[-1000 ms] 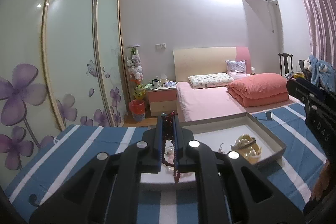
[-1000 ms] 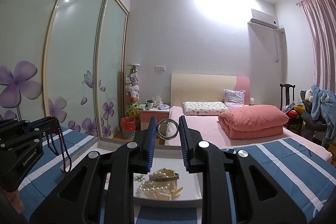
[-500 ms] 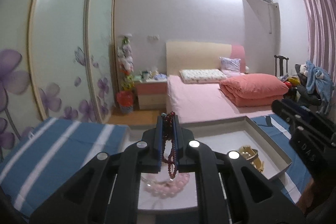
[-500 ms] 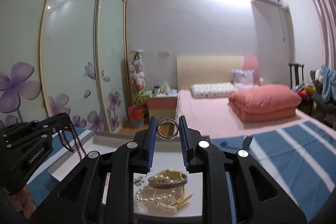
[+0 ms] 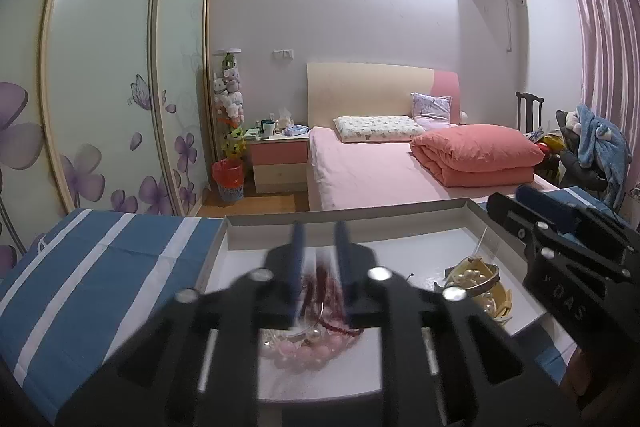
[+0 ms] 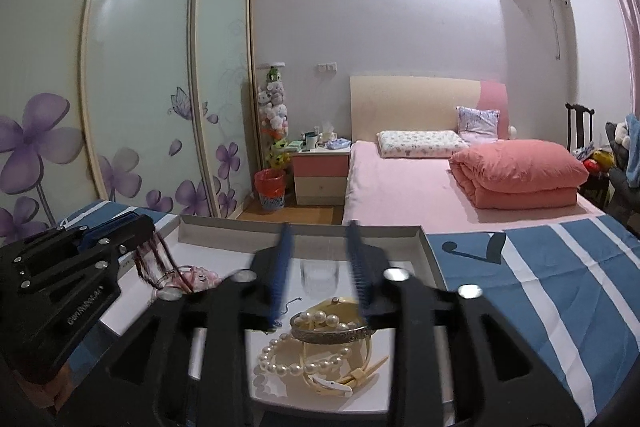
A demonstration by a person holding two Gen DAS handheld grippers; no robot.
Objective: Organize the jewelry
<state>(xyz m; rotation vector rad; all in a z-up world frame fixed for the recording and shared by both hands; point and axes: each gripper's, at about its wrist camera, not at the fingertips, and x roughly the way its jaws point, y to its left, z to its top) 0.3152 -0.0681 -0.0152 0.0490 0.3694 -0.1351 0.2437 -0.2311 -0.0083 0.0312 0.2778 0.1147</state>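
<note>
A shallow white tray lies on a blue striped cloth. My left gripper has its jaws apart; a dark red bead strand is blurred between them, dropping onto a pink bead bracelet in the tray's left part. My right gripper has its jaws apart; a silver ring, blurred, falls between them over a pile of pearl strands, a silver bangle and a cream watch. The left gripper shows in the right wrist view.
The blue and white striped cloth spreads around the tray. A pink bed, a nightstand and sliding wardrobe doors stand beyond the table edge.
Both grippers have opened over the tray. The red bead strand and the silver ring have slipped from the jaws and are falling toward the tray. Both grippers have dipped lower.
</note>
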